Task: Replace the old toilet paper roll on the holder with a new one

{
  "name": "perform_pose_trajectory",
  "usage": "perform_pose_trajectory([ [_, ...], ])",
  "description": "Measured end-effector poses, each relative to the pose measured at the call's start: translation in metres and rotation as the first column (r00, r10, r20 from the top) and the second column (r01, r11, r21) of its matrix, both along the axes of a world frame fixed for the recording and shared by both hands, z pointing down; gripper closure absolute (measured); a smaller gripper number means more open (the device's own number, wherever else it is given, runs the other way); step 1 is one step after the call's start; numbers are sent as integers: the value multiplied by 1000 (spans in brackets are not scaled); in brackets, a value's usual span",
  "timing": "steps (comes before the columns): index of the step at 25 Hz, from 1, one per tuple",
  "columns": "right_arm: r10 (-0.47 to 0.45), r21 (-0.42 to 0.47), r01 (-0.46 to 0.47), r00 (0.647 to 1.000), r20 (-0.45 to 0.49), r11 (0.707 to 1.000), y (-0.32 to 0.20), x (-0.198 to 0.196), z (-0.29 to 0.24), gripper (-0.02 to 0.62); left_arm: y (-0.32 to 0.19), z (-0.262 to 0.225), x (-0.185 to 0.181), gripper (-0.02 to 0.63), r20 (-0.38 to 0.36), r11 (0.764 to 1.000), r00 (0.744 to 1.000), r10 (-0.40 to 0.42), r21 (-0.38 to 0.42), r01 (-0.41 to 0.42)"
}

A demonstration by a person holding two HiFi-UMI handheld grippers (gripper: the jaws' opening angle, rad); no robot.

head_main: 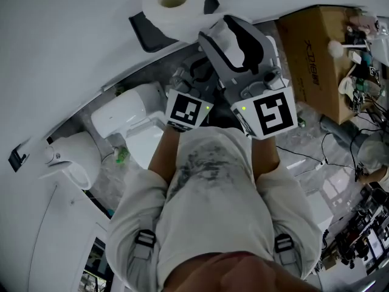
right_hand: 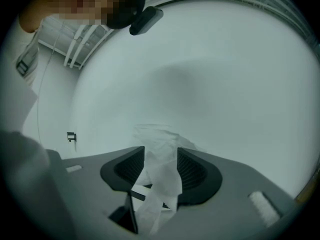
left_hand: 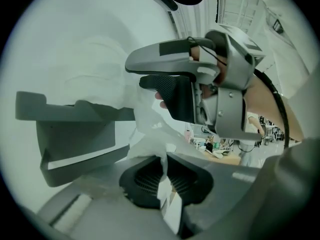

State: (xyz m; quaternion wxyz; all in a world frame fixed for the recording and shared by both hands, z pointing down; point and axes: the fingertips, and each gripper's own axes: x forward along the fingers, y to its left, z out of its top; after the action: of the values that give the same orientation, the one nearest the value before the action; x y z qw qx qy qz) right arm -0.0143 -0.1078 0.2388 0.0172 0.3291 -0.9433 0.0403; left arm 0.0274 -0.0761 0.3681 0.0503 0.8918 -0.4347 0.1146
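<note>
- Jaws of the left gripper [left_hand: 166,178] are pressed together on a thin strip of paper [left_hand: 150,146]. The strip runs up out of the pinch toward the holder [left_hand: 75,134].
- Jaws of the right gripper [right_hand: 160,173] stand apart. A crumpled length of paper hangs loose in the gap, and the pads do not press on it.
- A full roll [head_main: 173,3] sits at the holder against the wall [head_main: 73,41], above and ahead of both grippers. The swap itself therefore looks done, and the loose paper is what remains to be dealt with.
- The left pinch probably anchors the strip so it cannot drop or drag on the roll. The right gripper's parted jaws suggest it is giving up its end of the strip.
- The washed-out white around the holder makes it impossible to tell whether this strip is the roll's own tail or a torn-off piece.
- Both forearms reach forward side by side from the body, with the marker cubes turned up toward the head camera.
- The right gripper reaches further and higher and lies about level, its tips just below the roll.
- The left gripper sits lower and tips slightly down. In the left gripper view, the right gripper crosses just above and ahead of its jaws.
- A toilet [head_main: 121,120] stands below on the left, well apart from the work.
</note>
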Motion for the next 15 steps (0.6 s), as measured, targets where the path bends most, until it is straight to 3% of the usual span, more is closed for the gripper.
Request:
perform_pose_trajectory([
  [7, -50, 11, 50, 999, 3, 999, -12, -27, -12, 258, 8, -3, -16, 584, -40, 999, 998, -40, -24, 39],
  [10, -75, 15, 75, 997, 0, 997, -15, -39, -14, 200, 12, -1, -20, 584, 0, 1000, 1000, -12, -6, 12],
  [15, -80, 5, 80, 997, -17, 997, -21, -52, -13, 178, 19, -1, -24, 584, -8, 1000, 1000, -26, -14, 26],
])
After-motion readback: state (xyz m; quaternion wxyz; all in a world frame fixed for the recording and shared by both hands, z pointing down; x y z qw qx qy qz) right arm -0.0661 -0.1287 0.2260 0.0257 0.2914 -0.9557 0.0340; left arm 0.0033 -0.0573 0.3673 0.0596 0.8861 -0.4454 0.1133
